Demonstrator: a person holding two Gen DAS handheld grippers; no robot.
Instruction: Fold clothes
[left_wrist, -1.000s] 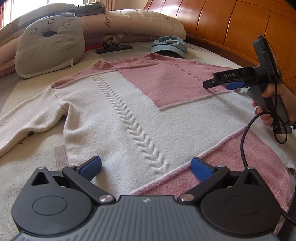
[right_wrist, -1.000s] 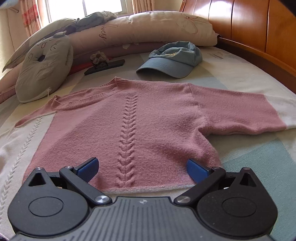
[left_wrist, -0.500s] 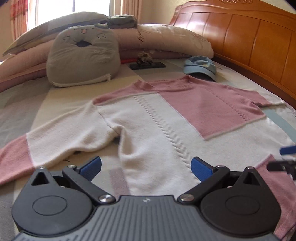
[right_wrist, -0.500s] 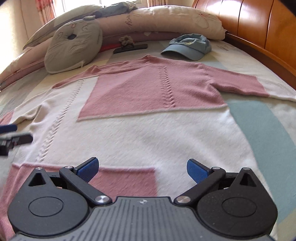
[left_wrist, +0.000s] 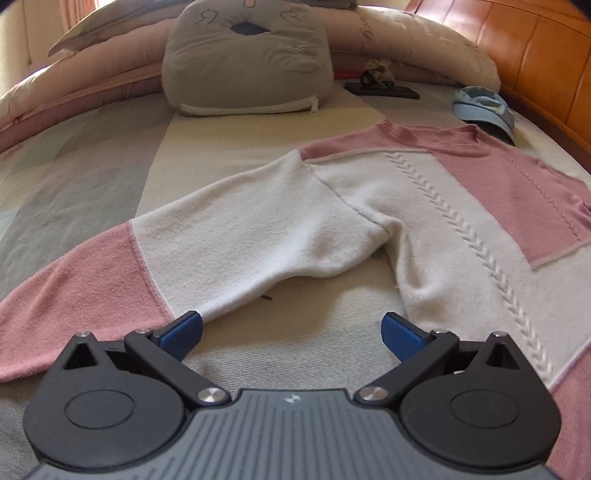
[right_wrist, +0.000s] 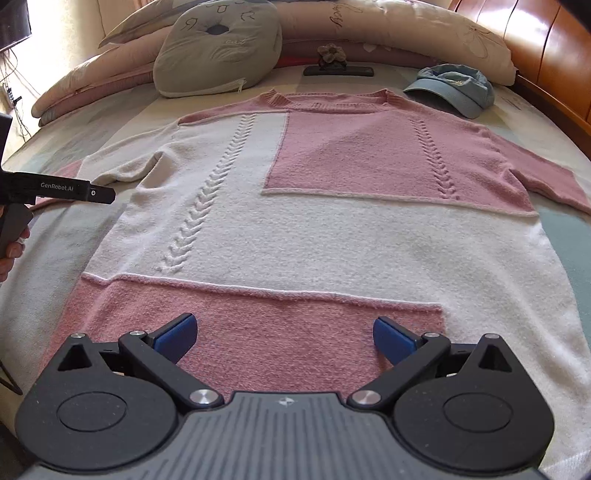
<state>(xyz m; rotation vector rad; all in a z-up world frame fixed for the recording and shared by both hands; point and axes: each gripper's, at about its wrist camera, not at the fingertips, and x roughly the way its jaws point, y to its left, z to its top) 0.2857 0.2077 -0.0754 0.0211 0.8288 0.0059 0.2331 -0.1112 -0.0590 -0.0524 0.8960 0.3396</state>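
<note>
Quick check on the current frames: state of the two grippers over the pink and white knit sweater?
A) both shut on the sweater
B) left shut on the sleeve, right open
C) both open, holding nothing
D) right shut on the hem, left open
C: the left gripper has its blue pads spread wide above the bedsheet beside the sleeve, and the right gripper is just as wide over the pink and white knit sweater, with no fabric between either pair.

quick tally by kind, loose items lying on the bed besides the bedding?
Sweater: 1, pink and white
Cap: 1, blue
Cat-face cushion: 1, grey
Dark flat bar with a small flower-like thing on it: 1
Total: 4
</note>
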